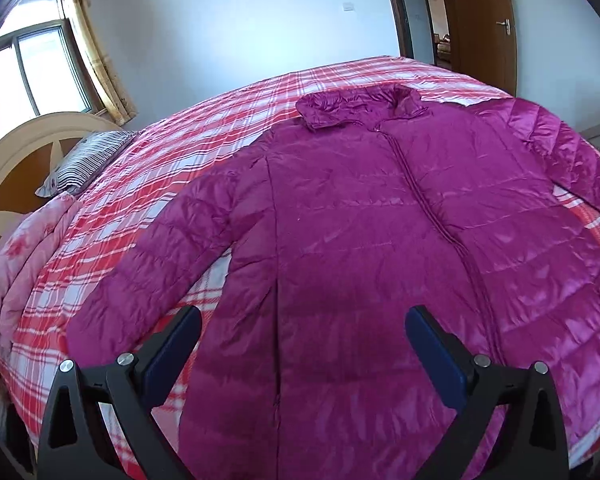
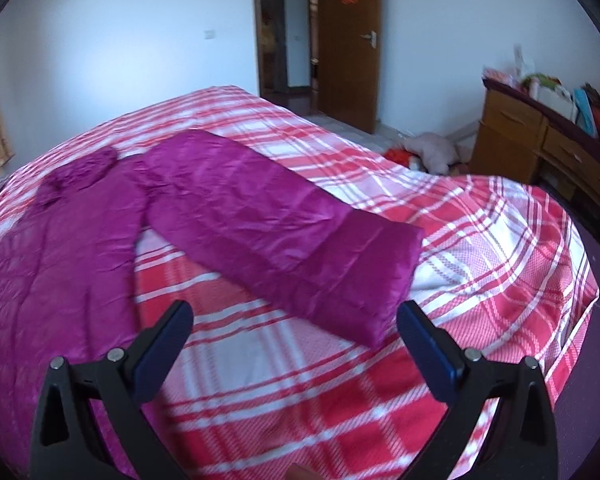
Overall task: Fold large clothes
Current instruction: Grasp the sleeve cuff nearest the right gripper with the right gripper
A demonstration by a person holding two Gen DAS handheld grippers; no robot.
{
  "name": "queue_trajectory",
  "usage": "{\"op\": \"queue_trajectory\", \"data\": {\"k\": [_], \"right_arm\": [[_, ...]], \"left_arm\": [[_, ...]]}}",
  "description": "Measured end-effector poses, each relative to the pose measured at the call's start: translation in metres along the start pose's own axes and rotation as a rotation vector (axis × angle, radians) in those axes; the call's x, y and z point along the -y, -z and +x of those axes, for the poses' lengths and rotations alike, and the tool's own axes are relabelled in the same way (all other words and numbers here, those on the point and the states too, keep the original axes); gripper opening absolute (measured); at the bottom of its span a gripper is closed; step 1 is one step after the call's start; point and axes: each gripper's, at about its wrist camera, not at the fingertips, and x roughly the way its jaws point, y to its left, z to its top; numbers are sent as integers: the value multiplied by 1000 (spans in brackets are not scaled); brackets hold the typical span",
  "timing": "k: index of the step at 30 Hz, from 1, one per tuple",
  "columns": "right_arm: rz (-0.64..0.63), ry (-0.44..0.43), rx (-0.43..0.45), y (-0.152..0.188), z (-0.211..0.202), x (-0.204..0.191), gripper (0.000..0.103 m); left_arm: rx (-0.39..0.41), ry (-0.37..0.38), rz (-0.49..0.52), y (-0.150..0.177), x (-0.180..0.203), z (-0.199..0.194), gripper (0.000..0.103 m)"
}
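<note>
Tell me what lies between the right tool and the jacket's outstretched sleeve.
Only bare plaid bedsheet separates the open right tool from the sleeve, as the right wrist view shows; the cuff end lies nearest.

bed [image 1: 204, 128]: red-and-white plaid sheet | magenta puffer jacket [image 1: 360, 240] flat, front up, collar far, sleeves spread | striped pillow [image 1: 88, 160] far left by headboard | folded pink floral quilt [image 1: 24, 256] at left edge
</note>
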Motion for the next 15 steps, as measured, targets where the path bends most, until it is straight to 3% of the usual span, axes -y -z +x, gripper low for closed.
{"op": "queue_trajectory", "data": {"k": [15], "right_arm": [[9, 75, -108, -30, 67, 34, 71]], "left_arm": [[-59, -24, -8, -4, 10, 64, 102]]}}
